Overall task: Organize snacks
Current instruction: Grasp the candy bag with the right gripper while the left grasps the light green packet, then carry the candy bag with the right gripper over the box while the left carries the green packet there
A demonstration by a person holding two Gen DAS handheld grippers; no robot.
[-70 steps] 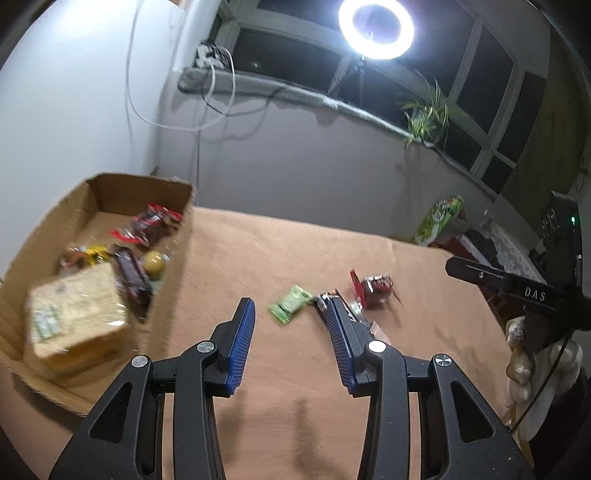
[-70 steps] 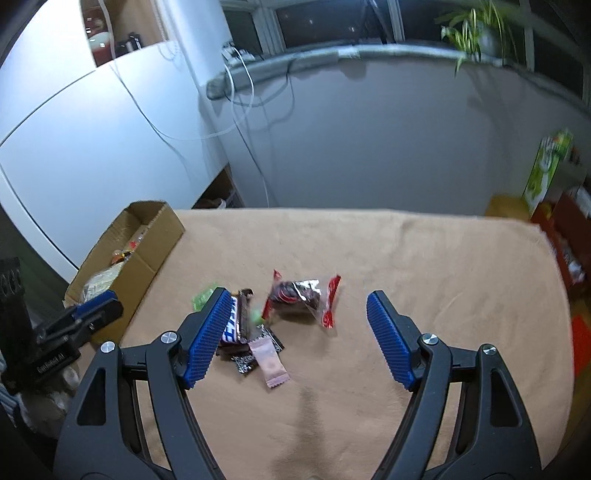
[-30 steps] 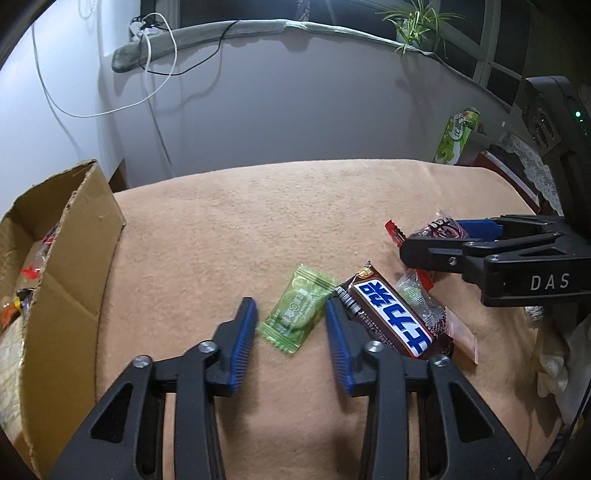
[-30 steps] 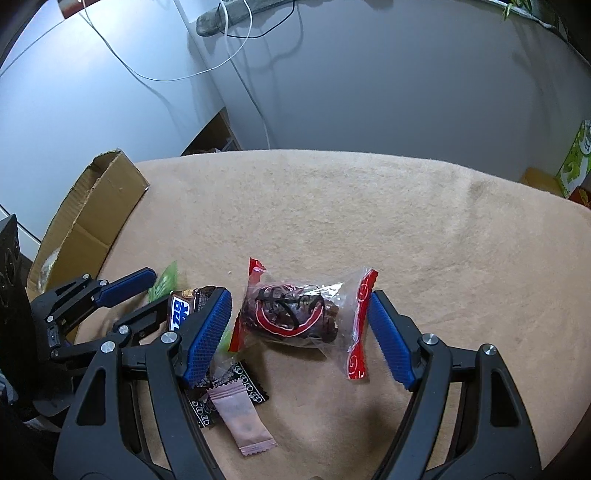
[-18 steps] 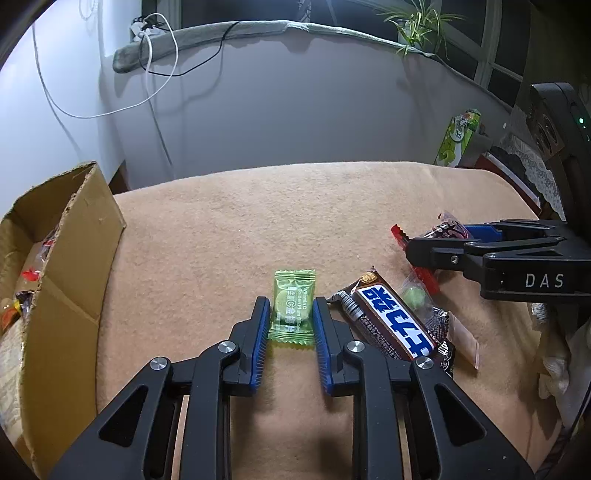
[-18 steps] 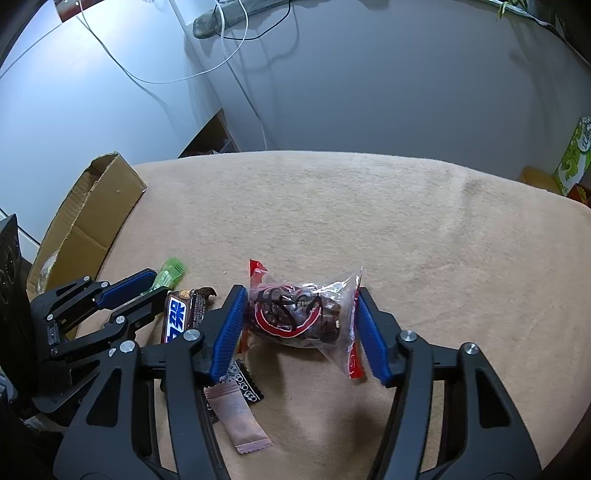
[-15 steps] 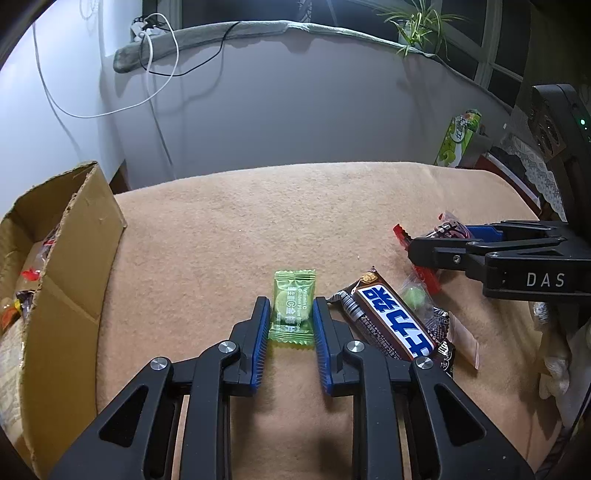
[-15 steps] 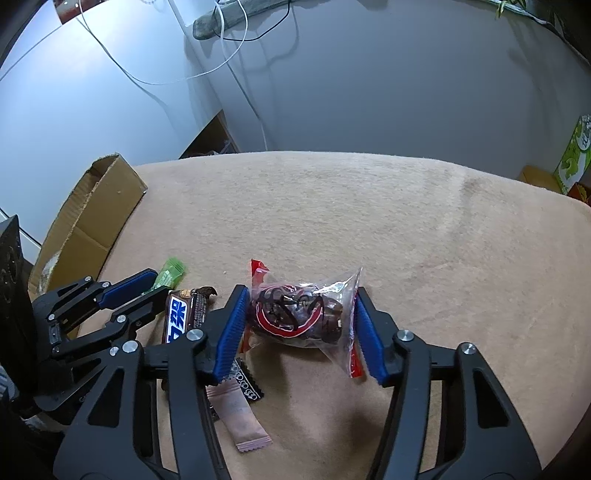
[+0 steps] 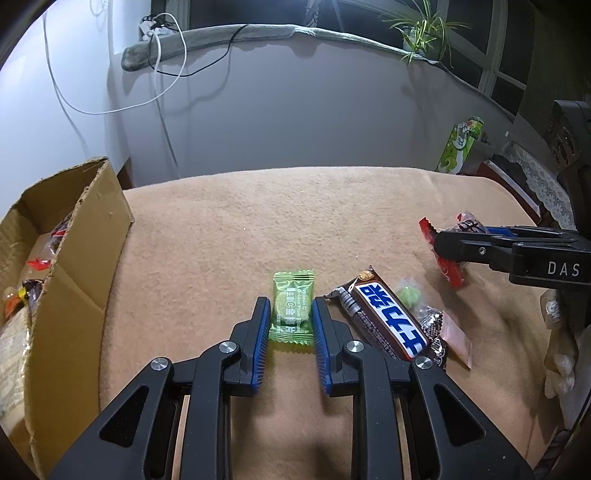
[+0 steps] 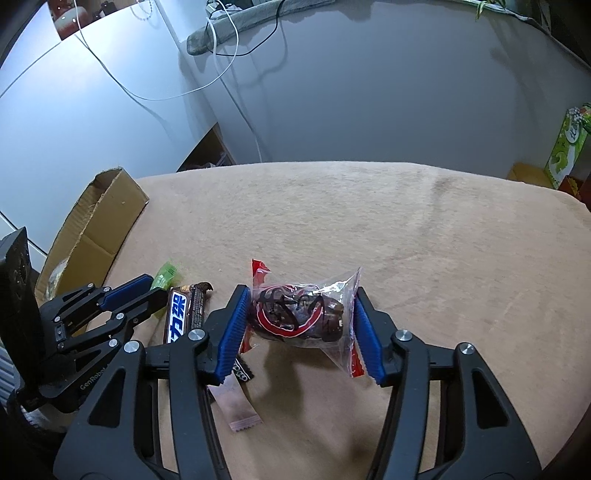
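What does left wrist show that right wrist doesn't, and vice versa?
Left wrist only: the snacks inside the cardboard box, the potted plant, the small green candy in clear wrap.
Right wrist only: the clear bag's full face between the right gripper pads.
Both: green candy packet in the left gripper, chocolate bar, pink sachet.

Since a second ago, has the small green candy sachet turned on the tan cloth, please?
Yes. The green sachet has turned from tilted to square with the chocolate bar beside it, gripped by the left gripper.
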